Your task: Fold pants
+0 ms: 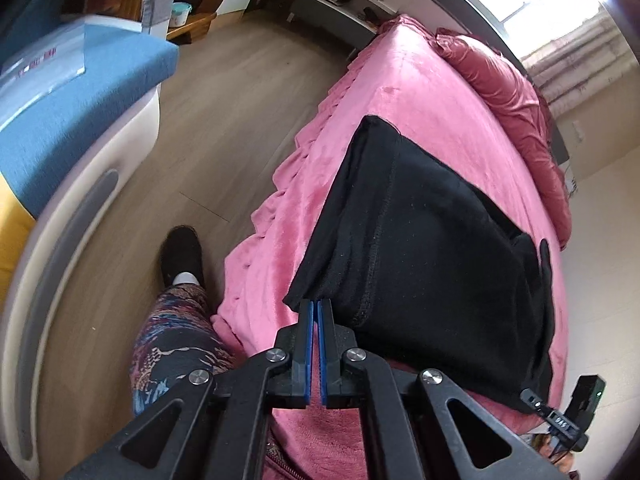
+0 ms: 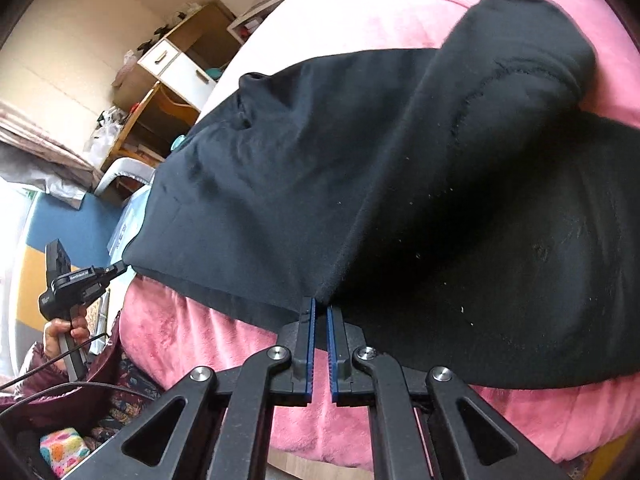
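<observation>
On a pink bed [image 1: 384, 120], black pants [image 1: 432, 240] are seen lying across the middle of both frames, partly lifted at the near edge. At lower centre of the left wrist view, a corner of the pants is pinched between the blue pads of the left claw [image 1: 314, 305], which are pressed almost together. At lower centre of the right wrist view, another point of the near edge of the pants [image 2: 360, 184] is pinched by the right claw [image 2: 321, 307], the cloth being drawn into a peak at its tips. The left claw [image 2: 116, 269] is also shown at the left of that frame, closed on the pants' corner. A wood floor [image 1: 224, 128] is visible left of the bed.
</observation>
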`<state>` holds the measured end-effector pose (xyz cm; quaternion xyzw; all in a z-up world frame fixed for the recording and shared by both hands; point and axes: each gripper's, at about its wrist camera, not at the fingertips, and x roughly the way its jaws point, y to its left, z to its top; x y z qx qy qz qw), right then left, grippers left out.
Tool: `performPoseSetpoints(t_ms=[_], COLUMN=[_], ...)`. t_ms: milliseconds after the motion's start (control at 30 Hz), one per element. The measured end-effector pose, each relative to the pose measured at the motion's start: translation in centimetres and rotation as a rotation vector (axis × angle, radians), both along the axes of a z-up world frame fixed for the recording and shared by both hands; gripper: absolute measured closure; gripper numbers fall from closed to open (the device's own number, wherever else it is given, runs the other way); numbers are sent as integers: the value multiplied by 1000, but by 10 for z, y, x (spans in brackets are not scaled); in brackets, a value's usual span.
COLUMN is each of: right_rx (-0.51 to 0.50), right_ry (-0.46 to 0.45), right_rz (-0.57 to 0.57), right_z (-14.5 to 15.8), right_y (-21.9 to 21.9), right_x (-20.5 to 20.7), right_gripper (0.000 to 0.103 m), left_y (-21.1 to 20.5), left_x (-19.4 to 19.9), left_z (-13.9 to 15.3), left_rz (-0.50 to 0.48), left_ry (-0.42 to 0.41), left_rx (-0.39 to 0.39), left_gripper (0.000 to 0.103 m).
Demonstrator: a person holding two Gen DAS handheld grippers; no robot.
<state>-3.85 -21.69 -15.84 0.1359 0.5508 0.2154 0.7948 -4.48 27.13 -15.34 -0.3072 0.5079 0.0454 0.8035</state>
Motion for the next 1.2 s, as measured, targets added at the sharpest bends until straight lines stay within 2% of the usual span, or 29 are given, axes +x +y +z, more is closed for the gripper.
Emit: performPoseSetpoints(t_ms=[200,267,333,400,467,533,600,633,667,733,800,967,1067,1200], right_rx=[-23,19,54,29,9,-18,-47,-65,-100,-138,-181,-247,-300,-367], right_ry=[75,76,80,65,33,-10,-71,-97,-129,-157,-164,-116,-77,-6], right_rz=[13,-2,-8,-1,-14,-60,-128,-159,-209,-280,-328,-435,-478,-535], right_z=[-26,-24,-17,-6,10,28,51,59,69,79,83,75,64,40], right_y=[-3,-9,-19,-30,-45,-65,-88,-95,-106,-119,-127,-134,-132,-130], right_x=[-1,-2,-3,-4,-2,5,22,30,46,74,107,198,248,299], right_gripper=[103,102,101,99,95,79,54,51,51,51,51,51,50,46], left_y=[1,4,4,-2,-16,-40,-75,-86,-108,-133,-163,-226,-247,-258], left_x=[-4,-6,-8,-5,1,10,23,27,33,42,50,59,59,62], left_z=[-7,-2,18,35,51,63,67,66,64,58,49,32,21,10], left_rz=[27,48,67,53,5,-86,-219,-258,-333,-409,-493,-681,-744,-769], left_ry=[83,72,30,-29,-87,-150,-180,-187,-196,-196,-186,-160,-128,-86], left_rx=[56,64,126,153,170,165,153,151,147,134,88,115,121,115], left_gripper=[103,102,99,94,89,82,79,79,79,79,78,78,77,77])
